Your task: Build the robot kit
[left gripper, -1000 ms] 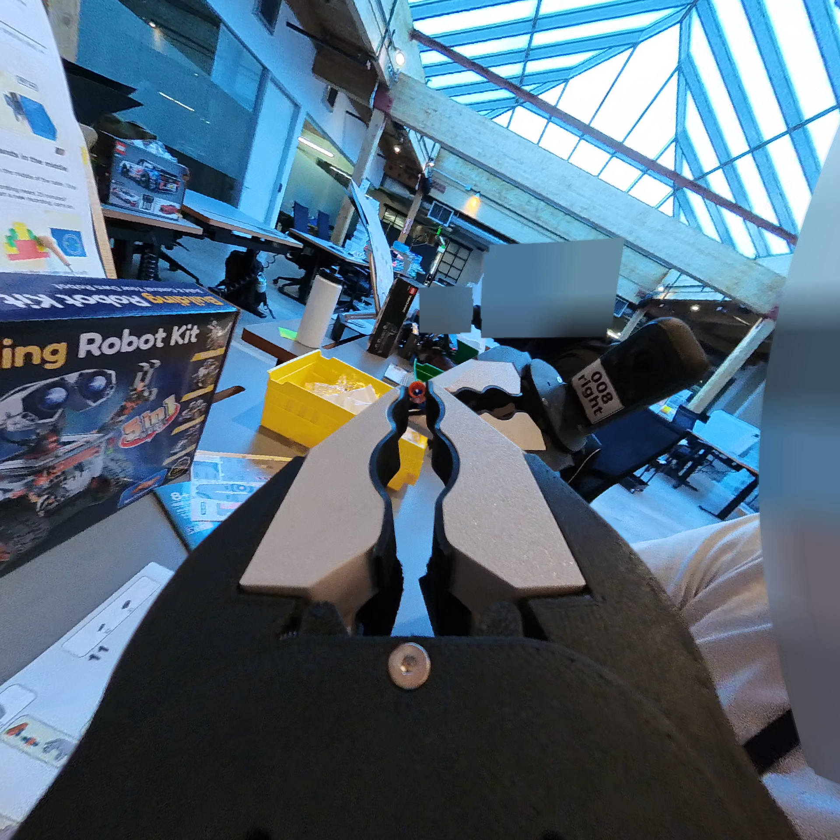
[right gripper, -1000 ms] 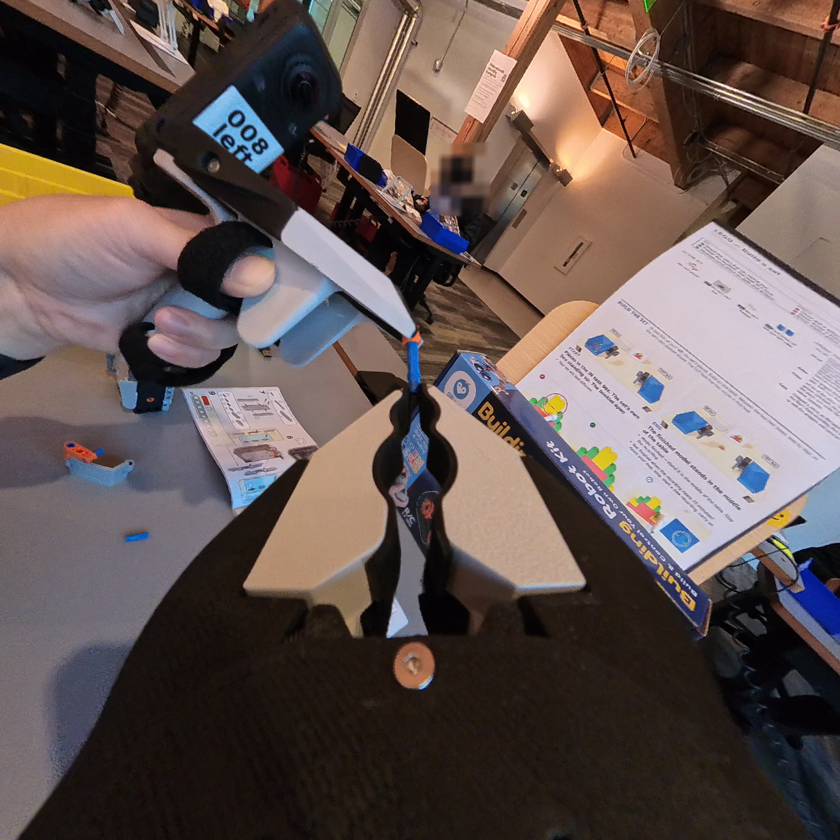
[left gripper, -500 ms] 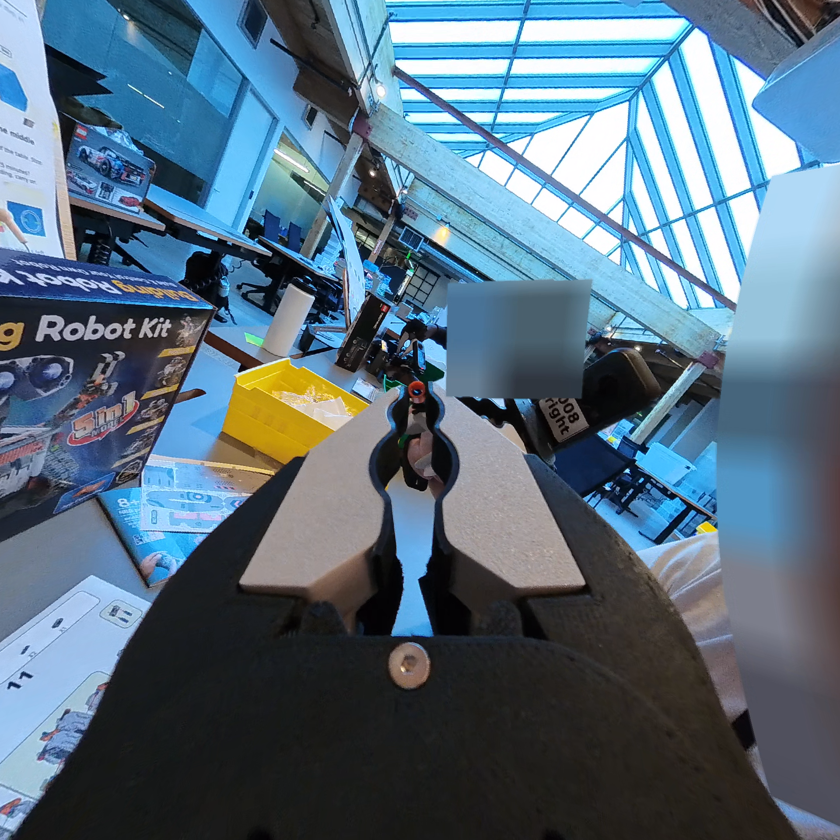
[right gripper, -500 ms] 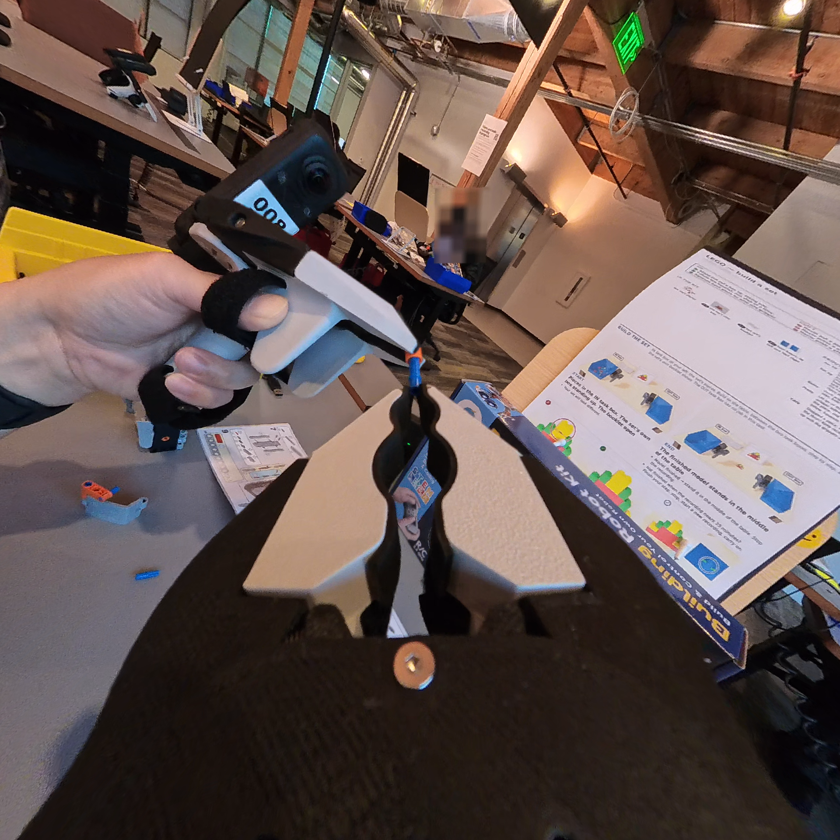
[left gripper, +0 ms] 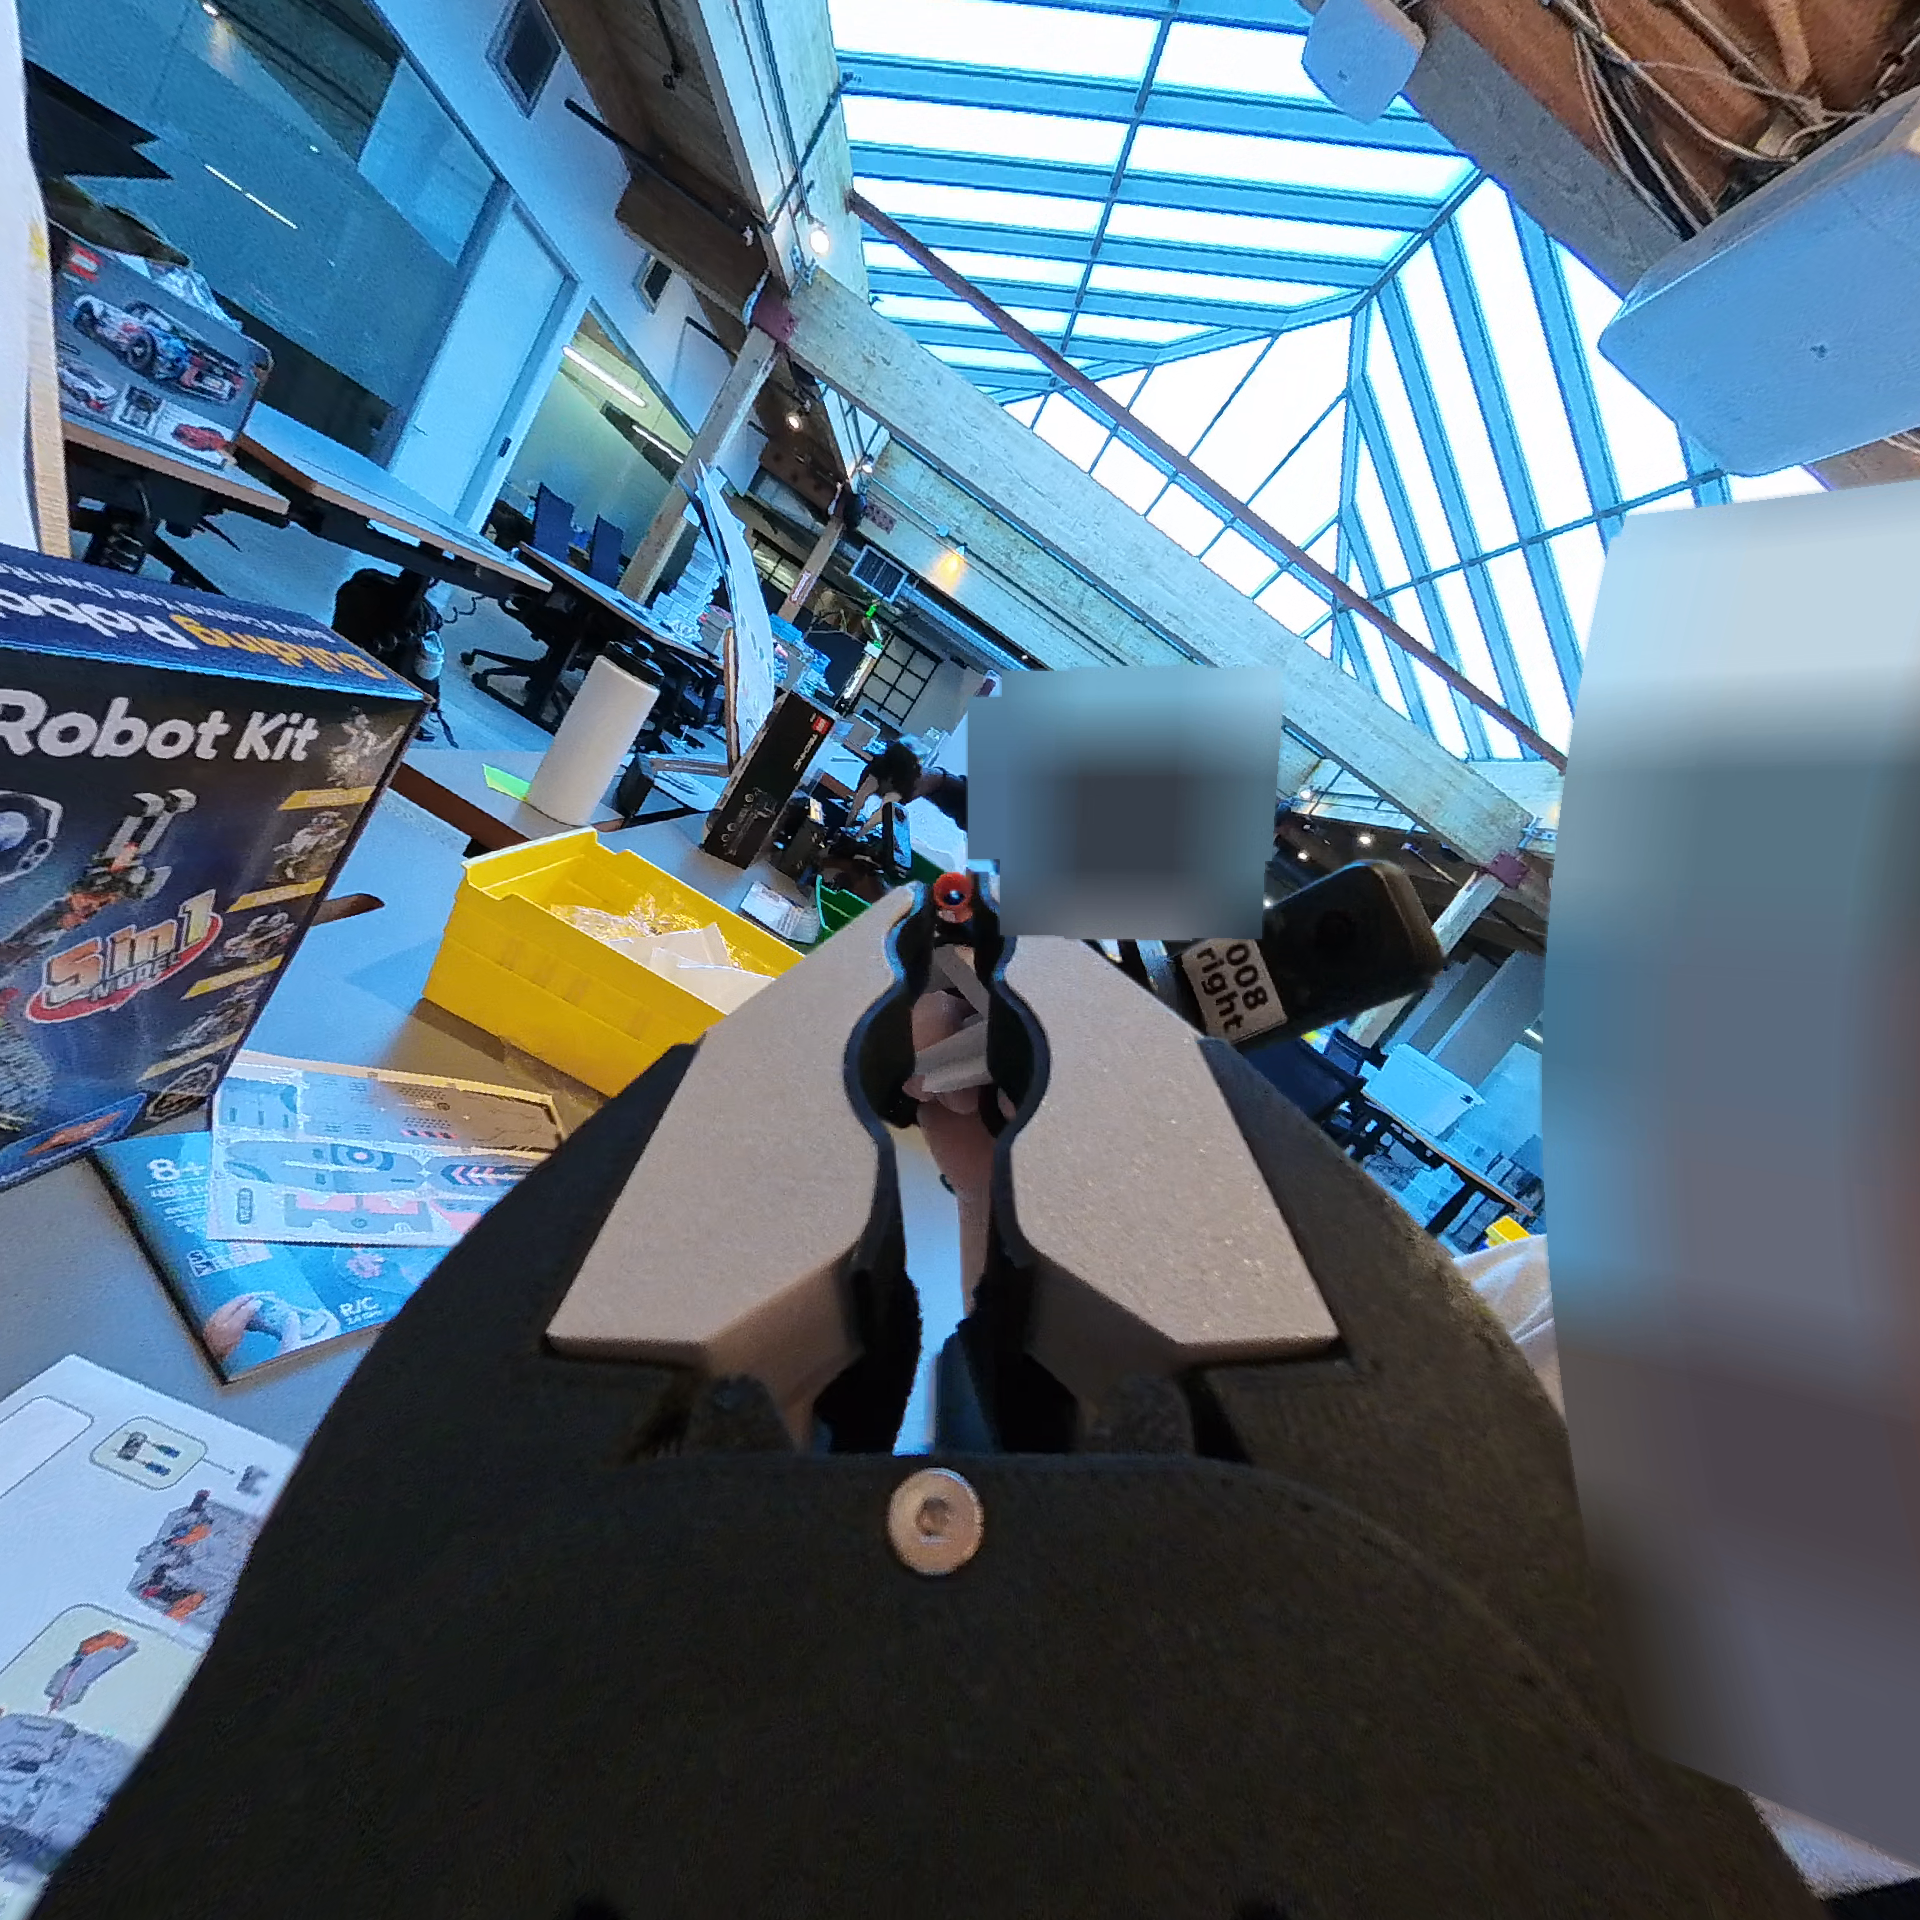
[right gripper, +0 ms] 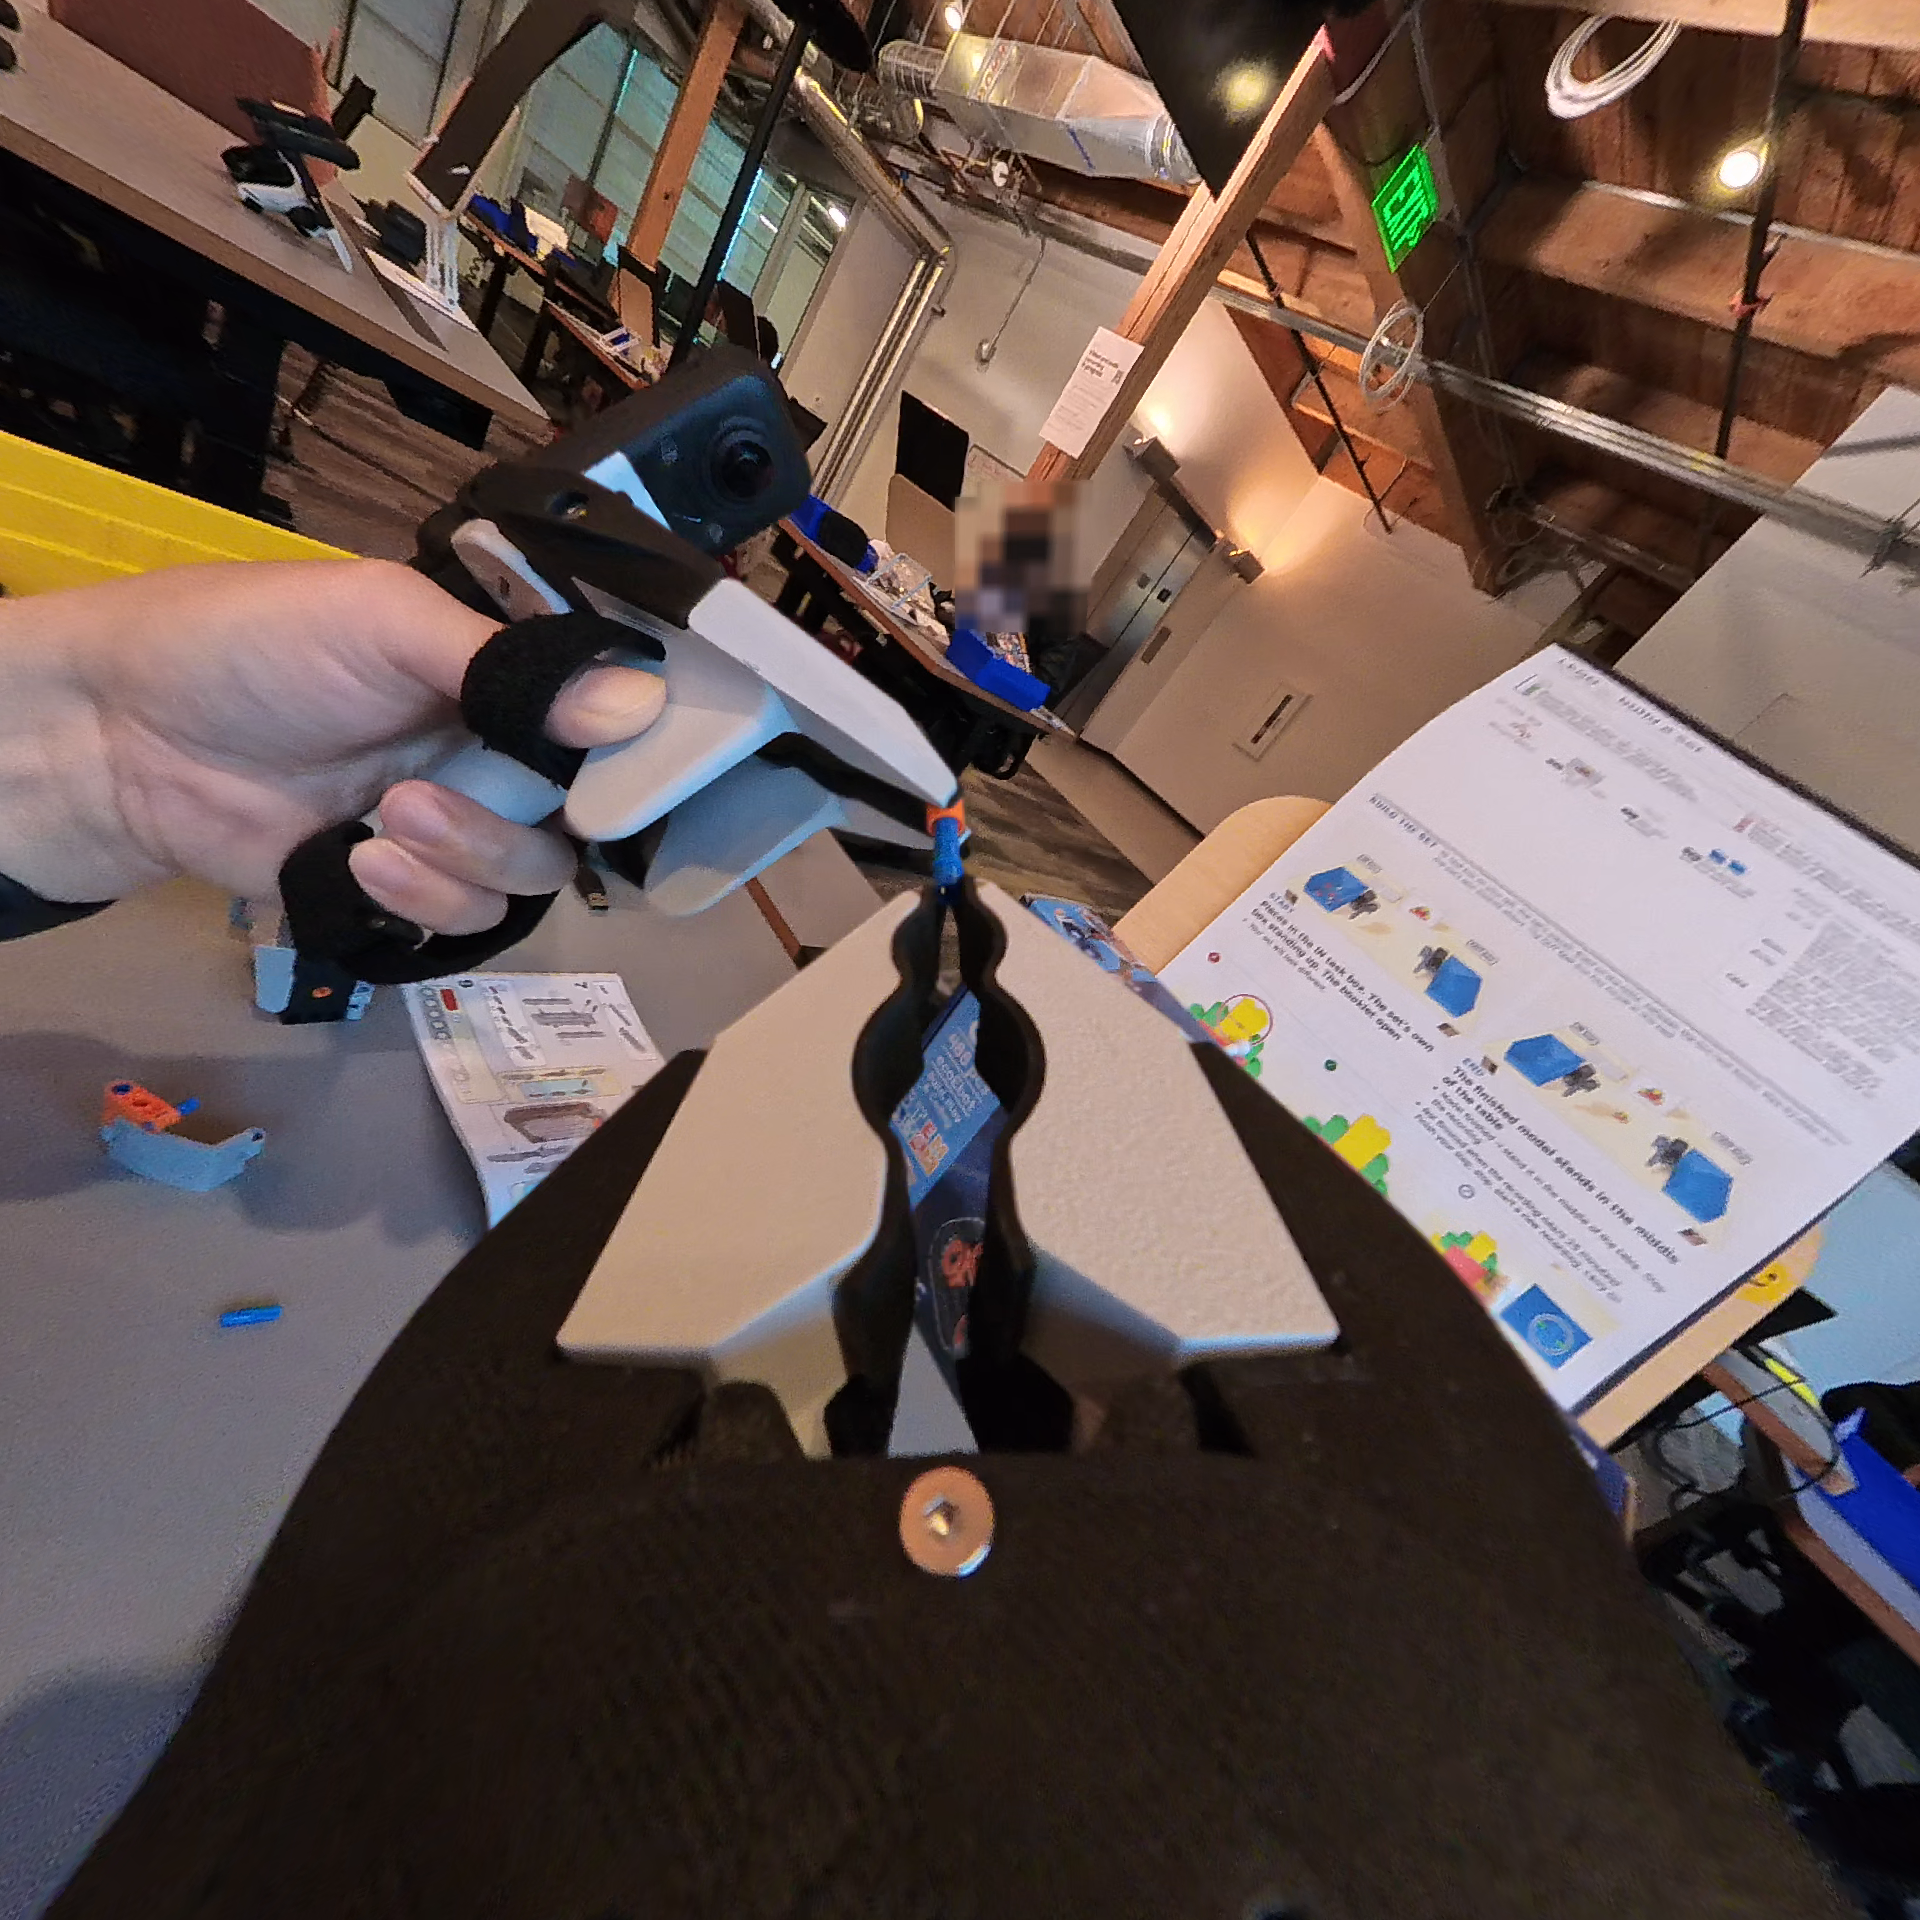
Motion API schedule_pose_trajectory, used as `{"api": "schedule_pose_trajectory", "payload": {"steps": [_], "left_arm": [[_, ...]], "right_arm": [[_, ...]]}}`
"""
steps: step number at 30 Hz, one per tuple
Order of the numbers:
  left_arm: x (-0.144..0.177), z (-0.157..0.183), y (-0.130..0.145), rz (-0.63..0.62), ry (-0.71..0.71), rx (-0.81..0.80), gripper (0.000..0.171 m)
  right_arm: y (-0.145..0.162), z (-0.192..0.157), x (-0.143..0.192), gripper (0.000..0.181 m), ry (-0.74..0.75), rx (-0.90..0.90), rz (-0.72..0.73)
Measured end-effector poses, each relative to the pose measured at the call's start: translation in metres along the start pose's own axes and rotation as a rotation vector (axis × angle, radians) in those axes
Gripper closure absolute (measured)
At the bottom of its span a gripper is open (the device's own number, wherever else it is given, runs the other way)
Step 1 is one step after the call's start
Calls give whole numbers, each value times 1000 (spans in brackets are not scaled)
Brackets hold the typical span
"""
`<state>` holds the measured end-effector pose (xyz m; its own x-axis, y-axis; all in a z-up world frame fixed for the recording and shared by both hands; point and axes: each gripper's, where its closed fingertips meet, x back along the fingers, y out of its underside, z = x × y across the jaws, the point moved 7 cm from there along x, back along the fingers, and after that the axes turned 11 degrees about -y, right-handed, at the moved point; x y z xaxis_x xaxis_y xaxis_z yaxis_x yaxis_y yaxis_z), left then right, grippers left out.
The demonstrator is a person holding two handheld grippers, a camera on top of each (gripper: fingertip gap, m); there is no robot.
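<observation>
The left gripper [left gripper: 948, 902] pinches a small orange piece [left gripper: 948, 891] at its tips, and only the round end of that piece shows there. In the right wrist view the right gripper [right gripper: 943, 902] is pressed together on a thin blue pin [right gripper: 944, 850], whose upper end meets the orange piece; how far the pin runs between the fingers is hidden. Both hang in the air above the desk [right gripper: 125, 1455]. The kit box [left gripper: 156, 862] is cut off at the frame edge, left of the left gripper. Since a second ago both views have tilted upward, so the kit box has slid toward the edge, while both grips stay as they were. On the desk left of the right gripper lie one loose blue pin [right gripper: 249, 1316], one grey-and-orange part [right gripper: 171, 1138] and one folded leaflet [right gripper: 530, 1070]; one yellow bin [left gripper: 582, 966] stands beyond the kit box
</observation>
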<state>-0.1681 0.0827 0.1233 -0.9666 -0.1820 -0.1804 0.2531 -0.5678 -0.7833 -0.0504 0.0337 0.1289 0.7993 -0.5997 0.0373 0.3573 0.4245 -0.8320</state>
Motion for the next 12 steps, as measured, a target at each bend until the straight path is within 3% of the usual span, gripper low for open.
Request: {"api": "schedule_pose_trajectory", "payload": {"steps": [12], "left_arm": [[-3,0,1,-22,87,86,167]], "right_arm": [[2,0,3,181,-18,27,86]]}}
